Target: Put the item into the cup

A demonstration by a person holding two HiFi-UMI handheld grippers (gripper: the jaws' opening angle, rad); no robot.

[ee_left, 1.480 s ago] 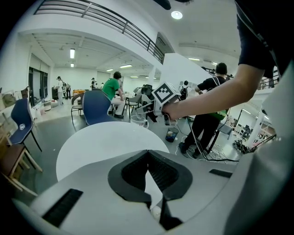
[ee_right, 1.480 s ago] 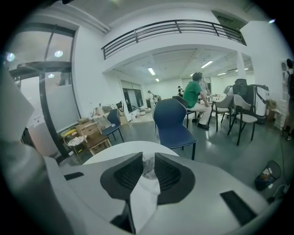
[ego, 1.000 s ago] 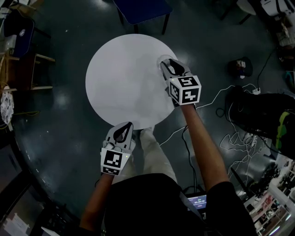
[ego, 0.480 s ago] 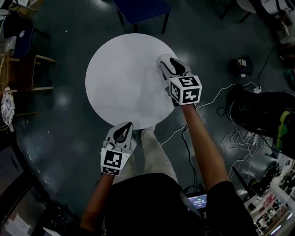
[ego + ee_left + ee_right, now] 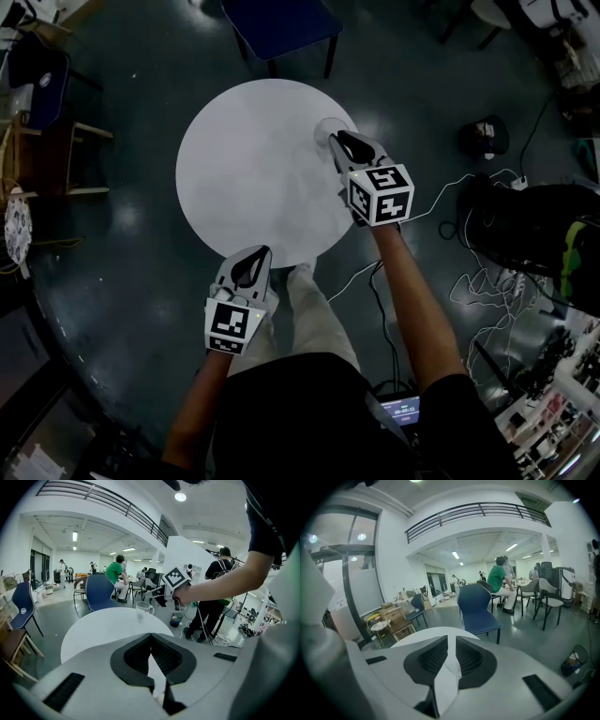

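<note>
Left claw point(image 5: 253, 258) is held pressed together and empty at the table's point(image 5: 244, 169) near edge, parked clear of the action. Further out, the right claw point(image 5: 339, 141) is hung over the right edge just beside the clear cup point(image 5: 323, 127). Its jaws have just been closing to a slim gap, nothing pinched. Going by a pale blur, the item point(image 5: 140, 616) is probably sat inside the cup already. Loads of bare tabletop is left for backing off.

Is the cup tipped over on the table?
No, in the left gripper view the cup stands upright, mouth up, on the round white table.
</note>
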